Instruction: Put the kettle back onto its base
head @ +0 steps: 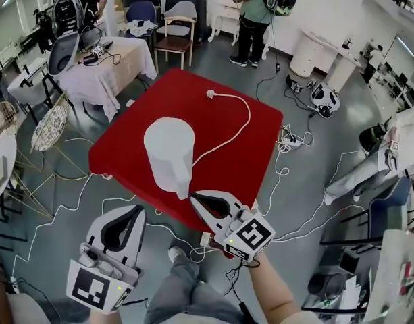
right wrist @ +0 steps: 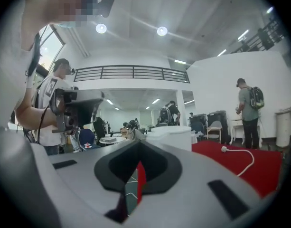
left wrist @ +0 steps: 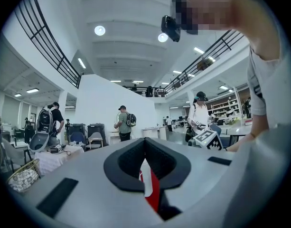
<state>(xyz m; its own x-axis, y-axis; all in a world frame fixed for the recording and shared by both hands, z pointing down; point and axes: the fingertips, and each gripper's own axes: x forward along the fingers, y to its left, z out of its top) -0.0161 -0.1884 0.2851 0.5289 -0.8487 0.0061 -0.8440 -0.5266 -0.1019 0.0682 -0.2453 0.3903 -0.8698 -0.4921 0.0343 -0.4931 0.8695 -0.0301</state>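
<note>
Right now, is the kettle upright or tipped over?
Upright. The kettle stands on the red table, its round top facing up to the head view, its sides vertical in the right gripper view.

Red table (head: 125, 160): stands on grey floor (head: 315, 194). Beyond it, left: white-clothed table (head: 109, 73). Beyond it, centre: wooden chair (head: 174, 36), white wall (head: 321, 5). Left of it: wire basket (head: 50, 123). Overhead: round ceiling lights (left wrist: 99, 30), railed balcony (right wrist: 131, 72).
</note>
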